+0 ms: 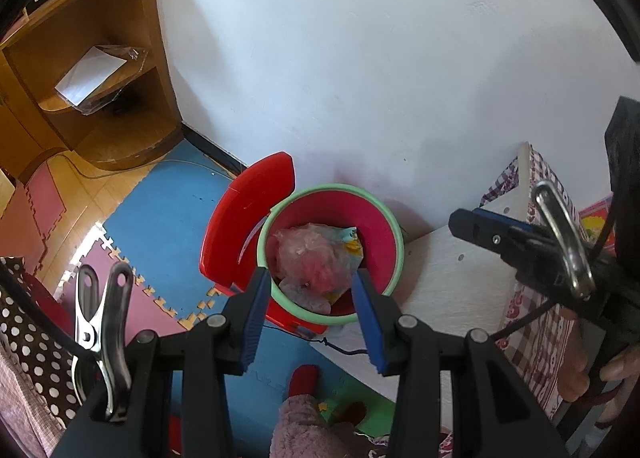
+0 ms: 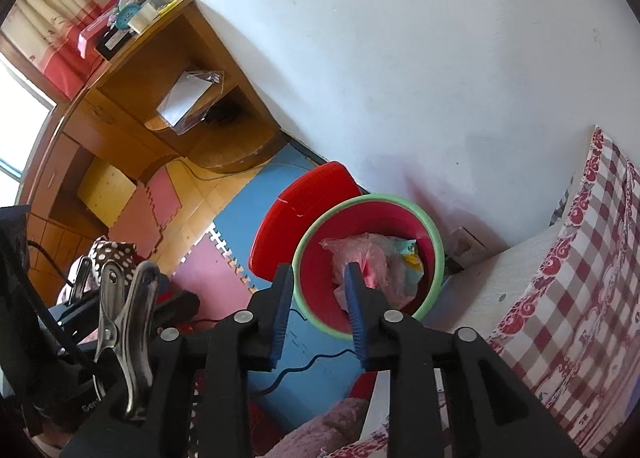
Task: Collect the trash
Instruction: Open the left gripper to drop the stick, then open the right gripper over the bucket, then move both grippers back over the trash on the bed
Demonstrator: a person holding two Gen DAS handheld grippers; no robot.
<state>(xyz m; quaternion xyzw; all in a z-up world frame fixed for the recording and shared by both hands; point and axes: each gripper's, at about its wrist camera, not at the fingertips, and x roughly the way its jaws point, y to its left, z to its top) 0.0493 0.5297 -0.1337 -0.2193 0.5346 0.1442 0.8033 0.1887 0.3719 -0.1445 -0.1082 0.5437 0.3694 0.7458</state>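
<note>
1. The left gripper [image 1: 310,278] points down at a red bin [image 1: 334,254]; its blue fingers [image 1: 256,298] stand apart with nothing between them.
2. Crumpled bags [image 1: 316,266] lie in the bin, just beyond the fingertips.
3. The right gripper [image 1: 472,224] reaches in from the right, above a white board [image 1: 452,278].

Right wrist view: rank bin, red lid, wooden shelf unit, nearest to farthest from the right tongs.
1. Bin, directly ahead below the right tongs, plastic bag inside.
2. Red lid, raised behind the bin's left rim, toward the wall.
3. Wooden shelf unit, far upper left, in the corner.
</note>
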